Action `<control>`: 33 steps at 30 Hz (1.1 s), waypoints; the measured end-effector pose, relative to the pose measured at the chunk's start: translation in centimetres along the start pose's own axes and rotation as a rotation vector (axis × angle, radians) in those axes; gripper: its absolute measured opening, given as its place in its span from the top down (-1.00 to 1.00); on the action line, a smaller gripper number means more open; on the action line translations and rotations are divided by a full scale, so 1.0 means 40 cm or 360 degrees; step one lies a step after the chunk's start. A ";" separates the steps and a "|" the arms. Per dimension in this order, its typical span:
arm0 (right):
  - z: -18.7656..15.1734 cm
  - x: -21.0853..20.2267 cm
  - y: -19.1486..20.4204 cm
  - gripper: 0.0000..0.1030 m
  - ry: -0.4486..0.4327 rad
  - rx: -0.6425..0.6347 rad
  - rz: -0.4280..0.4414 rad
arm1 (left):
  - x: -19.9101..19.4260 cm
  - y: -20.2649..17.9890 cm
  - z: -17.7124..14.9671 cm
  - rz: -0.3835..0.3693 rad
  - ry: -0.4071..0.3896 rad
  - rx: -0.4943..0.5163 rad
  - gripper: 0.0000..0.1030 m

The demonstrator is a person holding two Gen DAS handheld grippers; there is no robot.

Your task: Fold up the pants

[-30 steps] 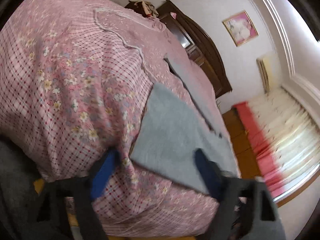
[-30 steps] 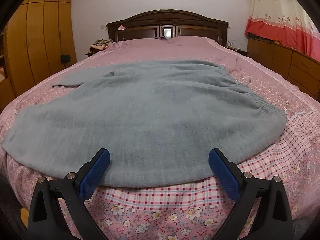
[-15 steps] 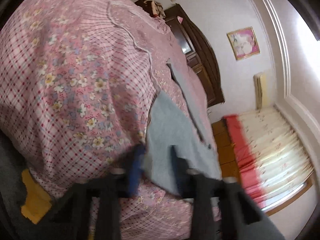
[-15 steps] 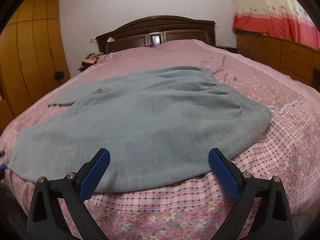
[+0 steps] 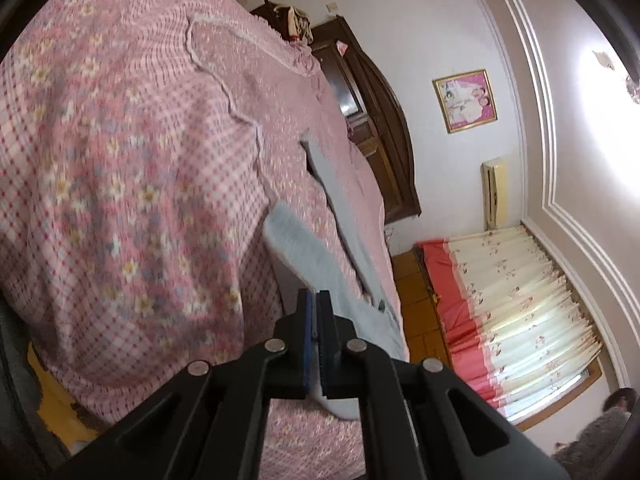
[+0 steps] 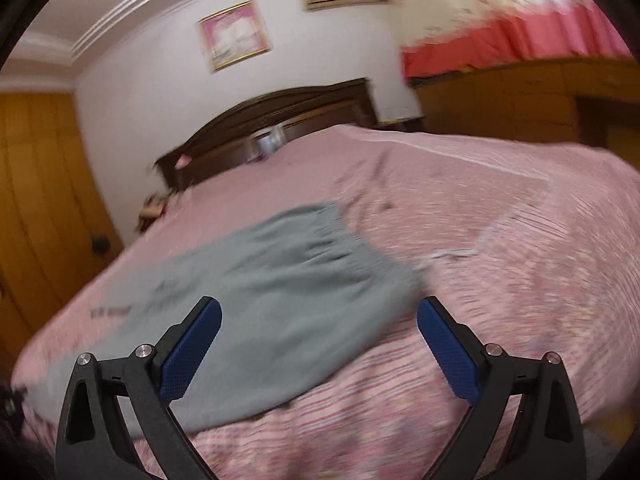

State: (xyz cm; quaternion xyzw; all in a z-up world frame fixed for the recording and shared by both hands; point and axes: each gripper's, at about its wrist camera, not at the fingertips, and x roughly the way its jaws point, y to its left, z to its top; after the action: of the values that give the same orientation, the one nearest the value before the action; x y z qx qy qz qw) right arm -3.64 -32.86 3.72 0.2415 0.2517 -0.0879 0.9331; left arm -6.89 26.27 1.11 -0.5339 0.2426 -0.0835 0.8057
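Pink floral bedding (image 5: pixel 132 184) fills my left view; my left tongs (image 5: pixel 316 312) are clenched on the hem of the grey pants (image 5: pixel 304 256) at the bed's edge. On my right view (badly blurred), the right tongs (image 6: pixel 318 330) gape released above the pants (image 6: pixel 280 300) lying flat on the bed (image 6: pixel 480 240).

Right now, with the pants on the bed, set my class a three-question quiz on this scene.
1. True or false: the left gripper is shut on the grey pants.
2. The right gripper is: A open, B shut on cloth.
3. Fill in: the pants lie on a pink ____.

Key: 1 true; 2 A; 3 bedspread.
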 end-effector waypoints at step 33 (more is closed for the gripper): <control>0.118 0.136 -0.102 0.76 0.0253 0.0382 0.0300 | 0.111 -0.116 0.063 0.0192 -0.0061 0.0140 0.97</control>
State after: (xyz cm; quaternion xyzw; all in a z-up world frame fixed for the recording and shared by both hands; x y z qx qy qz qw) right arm 1.88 -38.96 2.88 0.3799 0.2885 -0.0100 0.8788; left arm -1.25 24.67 4.74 -0.4838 0.2550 -0.0352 0.8365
